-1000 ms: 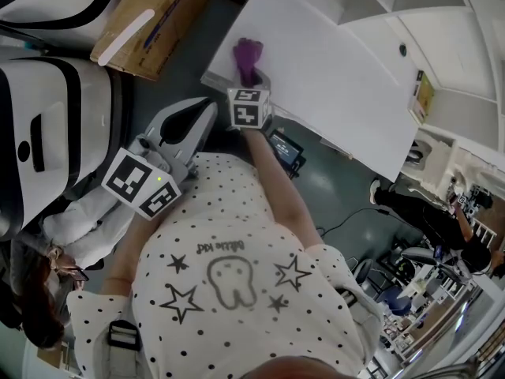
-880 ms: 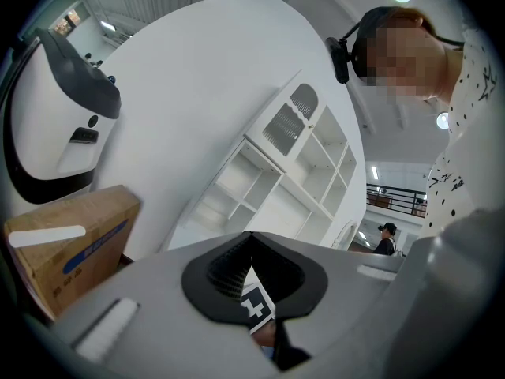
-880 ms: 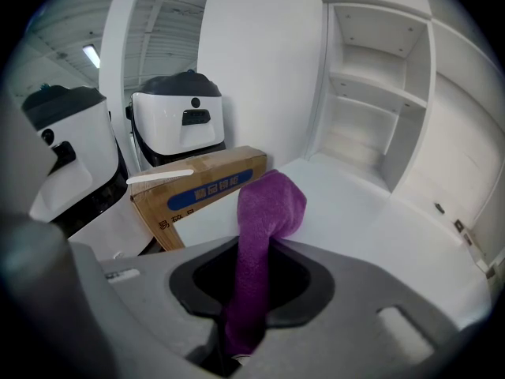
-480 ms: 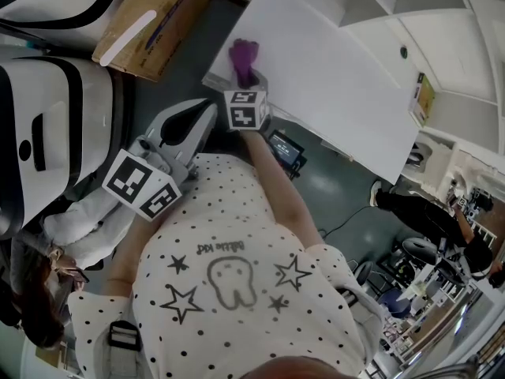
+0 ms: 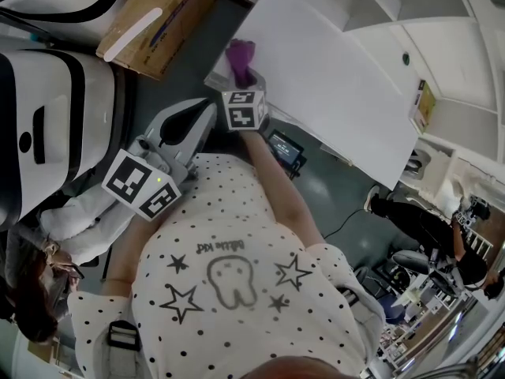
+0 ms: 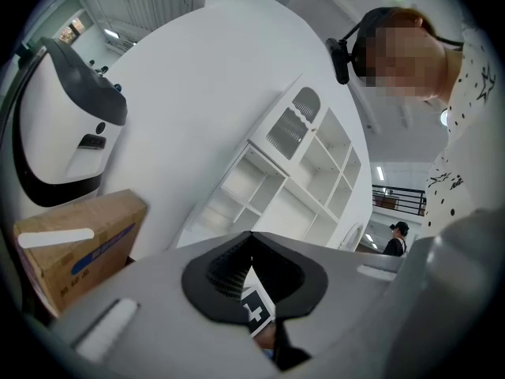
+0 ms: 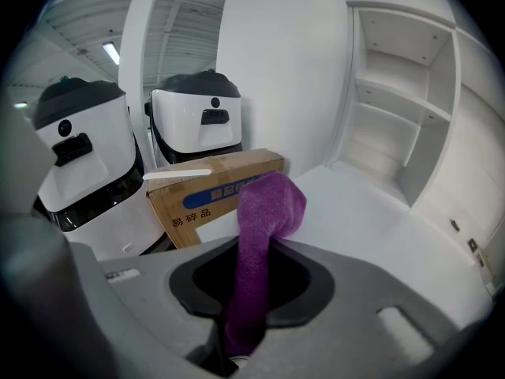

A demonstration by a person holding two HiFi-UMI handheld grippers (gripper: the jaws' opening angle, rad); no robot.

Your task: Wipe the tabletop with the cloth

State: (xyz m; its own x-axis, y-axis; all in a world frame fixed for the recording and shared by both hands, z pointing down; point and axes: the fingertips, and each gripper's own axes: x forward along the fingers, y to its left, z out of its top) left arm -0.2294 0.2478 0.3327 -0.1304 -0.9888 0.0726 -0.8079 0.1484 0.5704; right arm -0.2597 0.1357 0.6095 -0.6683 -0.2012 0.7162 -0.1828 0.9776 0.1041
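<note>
White tabletop (image 5: pixel 339 77) fills the head view's upper middle; our right gripper (image 5: pixel 248 85) brings the purple cloth (image 5: pixel 241 60) to its left corner, likely to start wiping there. In the left gripper view, our left gripper (image 6: pixel 251 239) is closed on nothing, just hanging back. In the right gripper view, the jaws pinch the cloth so it pokes out front.

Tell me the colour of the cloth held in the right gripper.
Purple. The cloth shows best in the right gripper view.

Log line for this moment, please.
right gripper: shut on purple cloth | cloth: at table corner | left gripper: shut, empty, off table
</note>
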